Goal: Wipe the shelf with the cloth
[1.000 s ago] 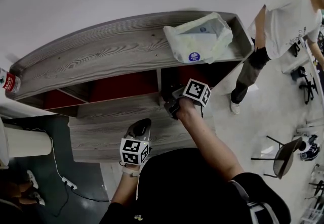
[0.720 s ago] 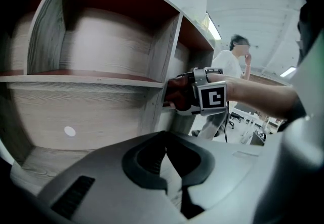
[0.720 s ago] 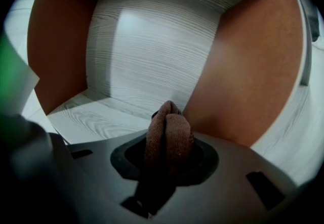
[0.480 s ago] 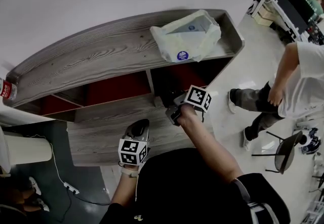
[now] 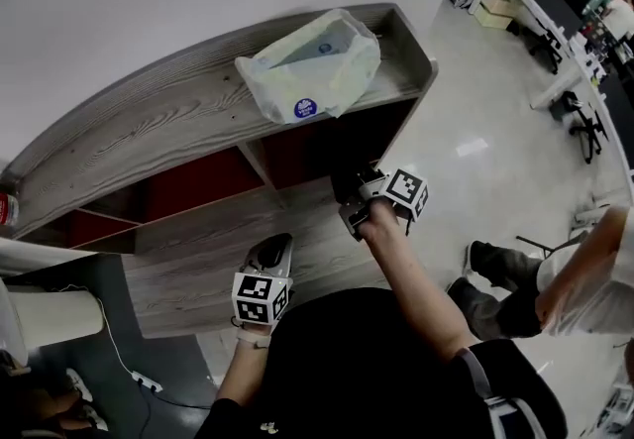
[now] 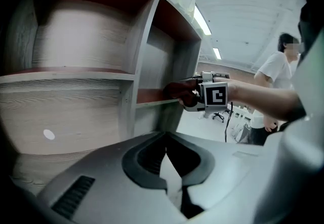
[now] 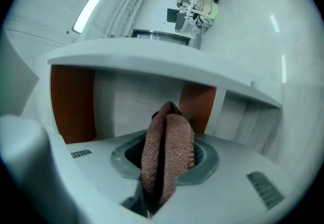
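Head view, right gripper [image 5: 355, 201], cloth [image 7: 167, 152] shifted right

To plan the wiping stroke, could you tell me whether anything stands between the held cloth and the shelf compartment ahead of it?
Nothing visible does. The cloth, clamped in the jaws of the right gripper, faces an open compartment of the shelf with nothing seen inside. The plastic bag lies on top of the shelf, outside that path.

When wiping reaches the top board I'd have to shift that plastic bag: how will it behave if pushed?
The plastic bag looks thin and crumpled, so it would probably buckle rather than slide stiffly. It seems loosely filled, so it is likely light. It lies near the front edge of the shelf, so a push that way might drop it.
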A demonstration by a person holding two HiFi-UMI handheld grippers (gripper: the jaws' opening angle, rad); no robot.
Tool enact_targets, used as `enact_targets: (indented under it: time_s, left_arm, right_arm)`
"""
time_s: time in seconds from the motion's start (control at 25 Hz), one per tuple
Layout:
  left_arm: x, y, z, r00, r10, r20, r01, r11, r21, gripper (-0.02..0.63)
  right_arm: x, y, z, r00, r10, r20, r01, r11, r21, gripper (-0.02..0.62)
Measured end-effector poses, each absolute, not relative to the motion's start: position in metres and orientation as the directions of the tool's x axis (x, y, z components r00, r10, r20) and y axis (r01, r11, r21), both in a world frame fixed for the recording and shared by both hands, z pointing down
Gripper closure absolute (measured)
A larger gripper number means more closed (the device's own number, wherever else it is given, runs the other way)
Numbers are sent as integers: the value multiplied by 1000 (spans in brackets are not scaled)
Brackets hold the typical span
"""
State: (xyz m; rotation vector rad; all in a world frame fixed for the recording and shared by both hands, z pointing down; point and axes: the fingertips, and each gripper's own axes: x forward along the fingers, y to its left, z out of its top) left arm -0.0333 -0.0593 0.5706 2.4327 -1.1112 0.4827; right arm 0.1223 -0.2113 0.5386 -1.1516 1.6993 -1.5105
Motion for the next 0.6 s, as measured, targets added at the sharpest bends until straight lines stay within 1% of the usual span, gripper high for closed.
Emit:
enact_targets:
  time_s: [0.2,0.36,0.6]
  left_arm:
    - [-18,-58,571,635,-610,474,-758,-609,232,597]
    - [-14,-58,570,634,-610,476,-758,-610,228,597]
    - [-18,-57,570,618,-623,479,-773,-592,227,597]
  right_arm:
    - [151,-214,538,-410,-905,112,-205,-28,-978,509]
    - [166,-220,532,-381,-921,74,-163,-12,-986,511]
    - [173,-220,511,-367,-930,-15,-80,48,-996,511]
